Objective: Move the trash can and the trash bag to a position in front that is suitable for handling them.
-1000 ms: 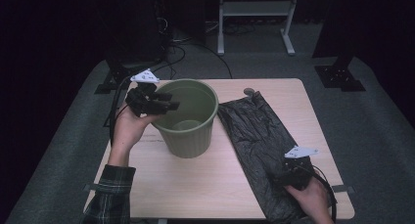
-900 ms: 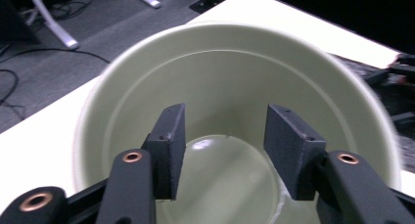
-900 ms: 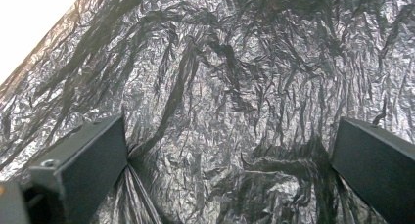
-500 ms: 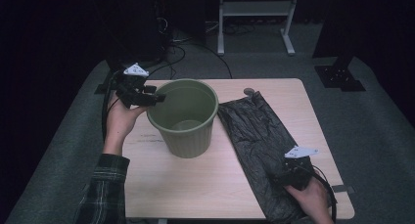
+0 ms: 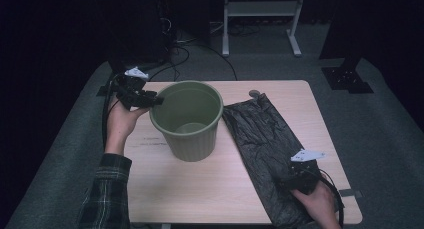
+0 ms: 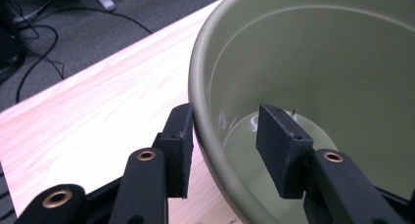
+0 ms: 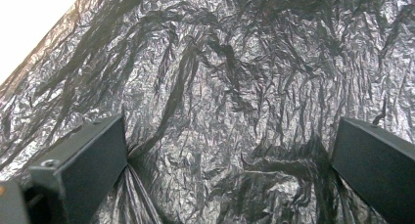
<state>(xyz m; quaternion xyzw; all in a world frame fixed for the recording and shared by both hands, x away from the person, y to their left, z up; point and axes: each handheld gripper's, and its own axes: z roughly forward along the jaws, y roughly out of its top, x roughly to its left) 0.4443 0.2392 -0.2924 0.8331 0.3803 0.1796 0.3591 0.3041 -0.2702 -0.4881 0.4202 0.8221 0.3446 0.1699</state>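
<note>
An empty olive-green plastic bin (image 5: pixel 187 119) stands upright in the middle of the wooden table (image 5: pixel 200 189). My left gripper (image 5: pixel 150 100) is at its left rim. In the left gripper view the bin wall (image 6: pixel 205 62) runs between the jaws of the left gripper (image 6: pixel 225 116), one pad outside and one inside. The jaws have just been closing, and a gap still shows at the inner pad. A crumpled black plastic bag (image 5: pixel 260 134) lies flat to the right of the bin. My right gripper (image 5: pixel 295 181) rests on its near end. Wide open, the right gripper (image 7: pixel 230 136) has the black bag (image 7: pixel 220 62) spread beneath it.
Cables and a metal stand's legs (image 5: pixel 260 19) lie on the dark floor beyond the table's far edge. A small grey disc (image 5: pixel 254 94) sits on the table at the bag's far end.
My left hand has drawn back leftward and sunk a little, from over the bin's rim to its left side. The right hand and the bag have not moved.
</note>
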